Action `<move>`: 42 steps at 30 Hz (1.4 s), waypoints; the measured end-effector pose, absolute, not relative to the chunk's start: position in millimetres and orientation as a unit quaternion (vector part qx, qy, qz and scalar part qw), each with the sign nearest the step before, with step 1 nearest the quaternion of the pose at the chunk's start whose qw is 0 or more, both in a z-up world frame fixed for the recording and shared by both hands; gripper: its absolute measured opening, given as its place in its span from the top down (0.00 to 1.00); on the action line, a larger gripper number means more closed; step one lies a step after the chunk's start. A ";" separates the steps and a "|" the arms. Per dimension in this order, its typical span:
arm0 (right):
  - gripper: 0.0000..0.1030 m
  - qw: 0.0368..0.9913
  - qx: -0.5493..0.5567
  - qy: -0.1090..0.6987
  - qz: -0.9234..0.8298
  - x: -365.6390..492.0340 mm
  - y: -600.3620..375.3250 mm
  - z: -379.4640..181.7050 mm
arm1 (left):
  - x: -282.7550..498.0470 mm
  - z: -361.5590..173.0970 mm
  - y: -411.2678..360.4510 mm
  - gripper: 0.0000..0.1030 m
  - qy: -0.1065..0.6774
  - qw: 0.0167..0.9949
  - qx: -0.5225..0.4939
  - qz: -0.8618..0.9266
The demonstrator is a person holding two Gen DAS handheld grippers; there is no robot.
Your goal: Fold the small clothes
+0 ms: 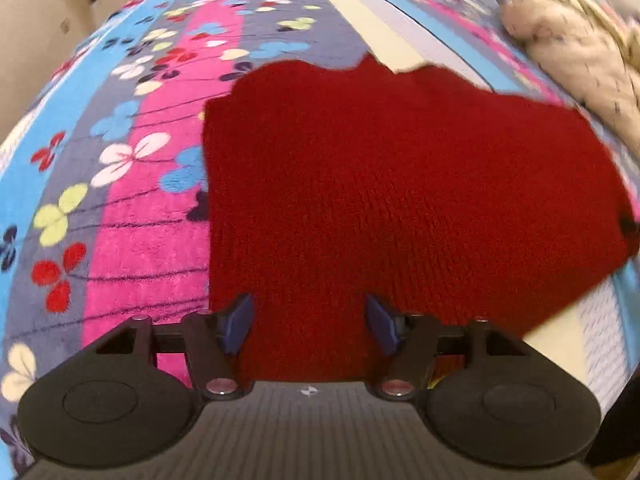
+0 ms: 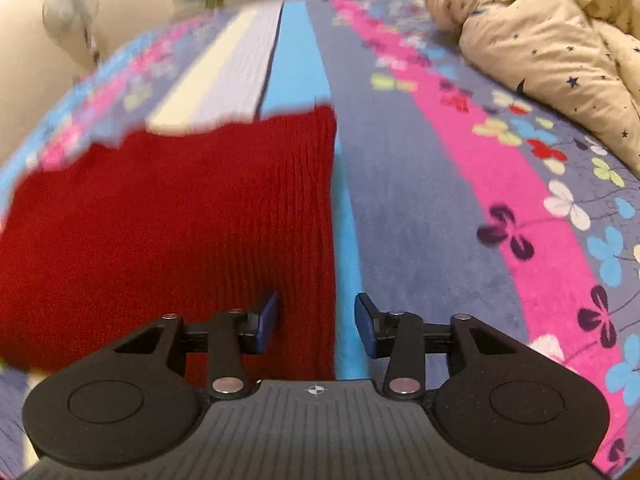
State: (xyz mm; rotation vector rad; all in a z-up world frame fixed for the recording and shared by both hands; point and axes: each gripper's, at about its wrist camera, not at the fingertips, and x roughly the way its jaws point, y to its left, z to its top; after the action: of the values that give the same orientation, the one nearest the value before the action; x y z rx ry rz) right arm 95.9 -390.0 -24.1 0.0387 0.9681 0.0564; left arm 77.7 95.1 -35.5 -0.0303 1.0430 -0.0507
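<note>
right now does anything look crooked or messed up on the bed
The red knit garment lies flat on the striped blanket, but its far edge is jagged and uneven, not straight. Both grippers are open; nothing else stands out.

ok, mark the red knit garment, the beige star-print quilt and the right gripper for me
red knit garment (image 2: 180, 232): right wrist view, middle of the knit.
beige star-print quilt (image 2: 532, 36): right wrist view, middle of the bunched fabric.
right gripper (image 2: 316, 320): right wrist view, midway between the blue fingertips, open over the garment's right edge.
</note>
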 end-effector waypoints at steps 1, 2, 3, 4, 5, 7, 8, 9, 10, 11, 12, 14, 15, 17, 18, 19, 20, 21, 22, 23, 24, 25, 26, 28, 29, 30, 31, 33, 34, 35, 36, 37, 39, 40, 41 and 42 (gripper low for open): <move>0.54 0.888 0.015 0.460 0.025 93.9 -387.9 -22.2 | 78.2 -32.0 97.4 0.33 0.491 0.870 -0.025 -0.023; 0.54 0.891 0.018 0.454 0.024 92.8 -388.0 -20.0 | 78.2 -30.5 99.3 0.33 0.487 0.873 -0.029 -0.018; 0.54 0.892 0.022 0.452 0.023 91.4 -388.6 -19.5 | 78.5 -28.8 100.0 0.33 0.484 0.875 -0.031 -0.013; 0.54 0.892 0.026 0.451 0.021 90.4 -389.6 -19.4 | 78.7 -27.8 100.7 0.33 0.479 0.877 -0.030 -0.009; 0.54 0.893 0.027 0.449 0.018 89.9 -390.5 -19.0 | 76.8 -24.6 100.7 0.33 0.473 0.881 -0.027 -0.005; 0.54 0.898 0.020 0.440 0.013 87.2 -388.5 -15.7 | 74.4 -19.0 103.2 0.33 0.461 0.887 -0.030 0.004; 0.54 0.900 0.013 0.435 0.010 85.9 -387.1 -13.9 | 72.9 -16.7 105.7 0.33 0.456 0.889 -0.039 0.008; 0.54 0.903 0.006 0.429 0.005 84.5 -385.5 -12.1 | 70.7 -16.1 109.8 0.33 0.452 0.891 -0.048 0.013; 0.54 0.907 0.001 0.422 0.002 83.0 -383.7 -9.8 | 66.2 -14.4 113.0 0.33 0.449 0.892 -0.058 0.018; 0.54 0.909 -0.001 0.416 0.000 82.2 -382.6 -7.9 | 63.2 -14.1 116.4 0.33 0.447 0.892 -0.068 0.023; 0.54 0.912 -0.001 0.410 -0.002 81.1 -382.1 -5.8 | 60.5 -13.6 117.8 0.32 0.446 0.891 -0.075 0.028; 0.54 0.919 0.003 0.394 -0.005 78.7 -382.2 -1.0 | 55.2 -14.7 119.2 0.32 0.446 0.890 -0.082 0.034; 0.54 0.922 0.004 0.386 -0.005 77.7 -381.7 1.3 | 51.9 -14.2 117.5 0.32 0.446 0.891 -0.082 0.035; 0.54 0.927 -0.001 0.374 -0.005 76.2 -380.0 5.2 | 43.6 -12.6 111.9 0.32 0.443 0.893 -0.076 0.037; 0.54 0.929 -0.007 0.371 -0.005 75.9 -378.7 6.3 | 40.1 -11.6 109.2 0.31 0.441 0.894 -0.073 0.038; 0.54 0.929 -0.011 0.369 -0.004 75.8 -378.0 7.2 | 36.3 -10.5 106.4 0.31 0.438 0.895 -0.071 0.041; 0.54 0.930 -0.014 0.368 -0.004 75.5 -377.2 7.6 | 33.5 -10.7 104.6 0.31 0.437 0.896 -0.071 0.044; 0.54 0.930 -0.015 0.368 -0.004 75.6 -377.1 8.1 | 30.4 -10.7 102.6 0.31 0.436 0.896 -0.071 0.047; 0.54 0.930 -0.014 0.367 -0.003 75.5 -376.8 8.3 | 27.3 -10.9 100.6 0.31 0.436 0.895 -0.073 0.051; 0.54 0.930 -0.013 0.367 -0.003 75.7 -377.3 8.6 | 24.8 -10.9 99.4 0.31 0.436 0.895 -0.075 0.053; 0.54 0.930 -0.012 0.367 -0.002 75.5 -377.5 9.1 | 22.6 -10.8 98.1 0.31 0.436 0.895 -0.079 0.054; 0.54 0.930 -0.012 0.366 -0.001 75.2 -377.6 9.4 | 20.7 -10.7 97.1 0.31 0.436 0.895 -0.082 0.054; 0.53 0.931 -0.012 0.366 -0.001 74.3 -377.5 9.5 | 19.4 -10.6 95.7 0.31 0.435 0.895 -0.084 0.054; 0.53 0.931 -0.014 0.365 0.000 73.3 -377.3 9.9 | 18.6 -9.8 92.8 0.31 0.432 0.897 -0.078 0.056; 0.53 0.931 -0.016 0.365 0.001 73.0 -377.0 9.9 | 18.9 -9.5 91.6 0.31 0.431 0.898 -0.074 0.057; 0.53 0.931 -0.018 0.365 0.001 72.8 -376.5 9.7 | 19.2 -9.1 91.2 0.31 0.430 0.898 -0.071 0.060; 0.53 0.931 -0.019 0.365 0.001 72.1 -375.9 9.3 | 19.2 -8.9 91.7 0.31 0.429 0.898 -0.071 0.063; 0.53 0.931 -0.021 0.366 0.001 71.9 -375.3 8.9 | 18.6 -9.5 94.7 0.30 0.432 0.895 -0.078 0.072; 0.53 0.930 -0.021 0.366 0.002 71.8 -374.9 8.6 | 18.1 -10.7 96.6 0.29 0.436 0.893 -0.083 0.077; 0.53 0.930 -0.021 0.367 0.002 71.9 -374.4 8.3 | 17.7 -12.6 98.5 0.29 0.441 0.889 -0.089 0.081; 0.53 0.930 -0.022 0.367 0.003 71.7 -374.0 7.9 | 17.6 -15.0 100.6 0.28 0.448 0.885 -0.097 0.084; 0.53 0.930 -0.023 0.368 0.004 71.9 -373.3 7.5 | 17.2 -17.2 101.9 0.28 0.453 0.881 -0.103 0.086; 0.53 0.928 -0.025 0.371 0.008 72.4 -371.9 6.2 | 17.1 -21.1 103.9 0.25 0.465 0.874 -0.108 0.091; 0.53 0.926 -0.027 0.375 0.011 73.1 -370.9 4.8 | 16.9 -22.7 105.1 0.21 0.470 0.871 -0.108 0.095; 0.53 0.923 -0.031 0.383 0.015 74.3 -369.7 2.3 | 17.0 -24.0 106.2 0.20 0.474 0.868 -0.109 0.099; 0.52 0.917 -0.037 0.396 0.017 76.2 -367.8 -2.0 | 17.2 -25.6 107.4 0.18 0.479 0.865 -0.111 0.101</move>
State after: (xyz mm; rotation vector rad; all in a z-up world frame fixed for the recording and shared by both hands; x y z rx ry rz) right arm 76.2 -367.8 -2.0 -0.0752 0.8155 0.0346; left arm 17.2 107.4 -25.6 -0.2329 1.0032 0.2106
